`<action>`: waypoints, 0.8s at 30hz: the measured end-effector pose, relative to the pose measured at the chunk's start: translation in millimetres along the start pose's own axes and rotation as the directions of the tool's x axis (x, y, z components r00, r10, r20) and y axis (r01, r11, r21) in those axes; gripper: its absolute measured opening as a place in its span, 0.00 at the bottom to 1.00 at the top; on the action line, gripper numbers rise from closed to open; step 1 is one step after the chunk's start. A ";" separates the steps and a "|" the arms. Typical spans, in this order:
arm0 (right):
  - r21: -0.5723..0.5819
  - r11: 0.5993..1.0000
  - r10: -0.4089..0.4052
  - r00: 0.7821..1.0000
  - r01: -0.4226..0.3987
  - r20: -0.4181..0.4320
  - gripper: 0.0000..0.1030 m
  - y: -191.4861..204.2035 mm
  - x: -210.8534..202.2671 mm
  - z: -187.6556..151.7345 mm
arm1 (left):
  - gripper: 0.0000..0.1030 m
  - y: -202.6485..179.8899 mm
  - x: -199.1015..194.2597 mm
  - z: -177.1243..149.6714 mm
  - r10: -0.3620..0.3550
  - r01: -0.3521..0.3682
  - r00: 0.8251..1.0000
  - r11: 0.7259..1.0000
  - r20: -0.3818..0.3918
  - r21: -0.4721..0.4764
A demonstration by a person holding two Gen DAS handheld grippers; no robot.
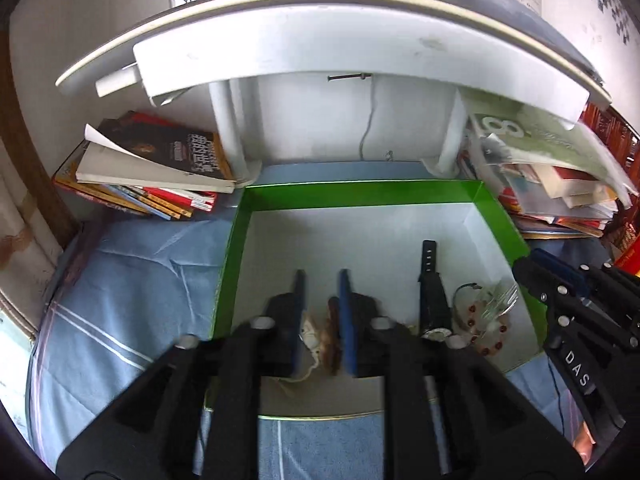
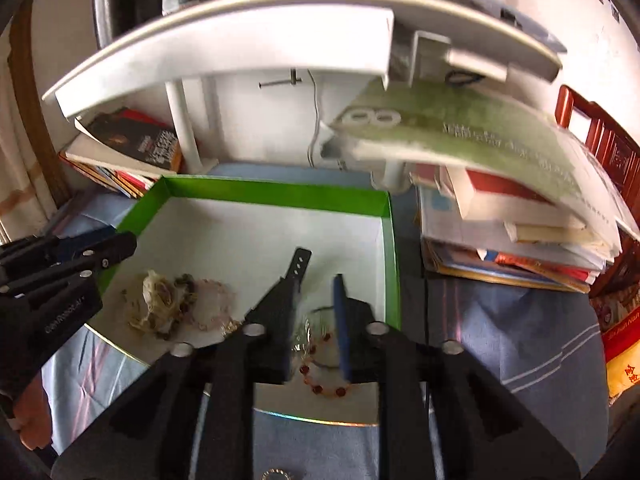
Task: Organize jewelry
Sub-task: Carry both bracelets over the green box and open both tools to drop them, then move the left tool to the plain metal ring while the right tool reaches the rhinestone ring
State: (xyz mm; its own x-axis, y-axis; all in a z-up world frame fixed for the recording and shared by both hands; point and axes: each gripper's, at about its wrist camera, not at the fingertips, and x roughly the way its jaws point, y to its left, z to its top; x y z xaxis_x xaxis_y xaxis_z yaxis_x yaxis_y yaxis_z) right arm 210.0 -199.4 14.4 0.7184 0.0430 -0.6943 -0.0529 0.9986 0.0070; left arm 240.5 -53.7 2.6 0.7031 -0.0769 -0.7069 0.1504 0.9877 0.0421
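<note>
Left gripper (image 1: 322, 280) sits low over the near part of the green box (image 1: 360, 194), fingers parted with a clear gap, nothing clamped; a tangle of pale and brown jewelry (image 1: 322, 336) lies on the box floor between and below the fingers, contact with the blue pads not resolvable. Right gripper (image 2: 318, 284) likewise spread, holding nothing, poised above a red-bead bracelet (image 2: 326, 388) and a clear glassy piece (image 2: 306, 332) near the box's right wall. Black watch (image 2: 298, 266) lies just beside the bracelet, strap pointing toward the far wall; its case is hidden behind the right gripper's left finger. A pale pink bead ring (image 2: 212, 308) rests against the tangle, left of the watch. Box stands on blue cloth (image 1: 132, 280). Beyond it: stacked books (image 1: 160, 168) on the left, a paper pile (image 2: 500, 208) on the right, a white shelf (image 1: 320, 48) overhead.
</note>
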 end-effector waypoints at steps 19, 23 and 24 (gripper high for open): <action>-0.112 0.981 0.136 0.972 -0.160 -0.192 0.53 -8.7 -51.1 -105.8 | 0.70 11.5 -63.9 -101.6 0.046 -0.042 0.995 0.998 -0.084 0.049; -0.152 0.975 0.119 0.957 -0.163 -0.264 0.53 1.3 -29.0 -127.2 | 0.72 27.4 -67.1 -143.8 0.002 -0.007 0.988 0.999 -0.155 -0.032; -0.155 0.974 0.116 0.954 -0.163 -0.275 0.53 3.7 -24.1 -128.6 | 0.73 29.9 -67.3 -152.7 -0.005 -0.004 0.986 0.999 -0.169 -0.050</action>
State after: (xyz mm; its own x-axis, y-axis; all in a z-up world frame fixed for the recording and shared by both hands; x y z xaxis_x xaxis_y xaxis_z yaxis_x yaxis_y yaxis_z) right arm 103.3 -200.9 -61.3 0.4891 0.1481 -0.8596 -0.2765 0.9610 0.0082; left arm 91.6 1.8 -56.4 0.5748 -0.0573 -0.8163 0.1127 0.9936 0.0096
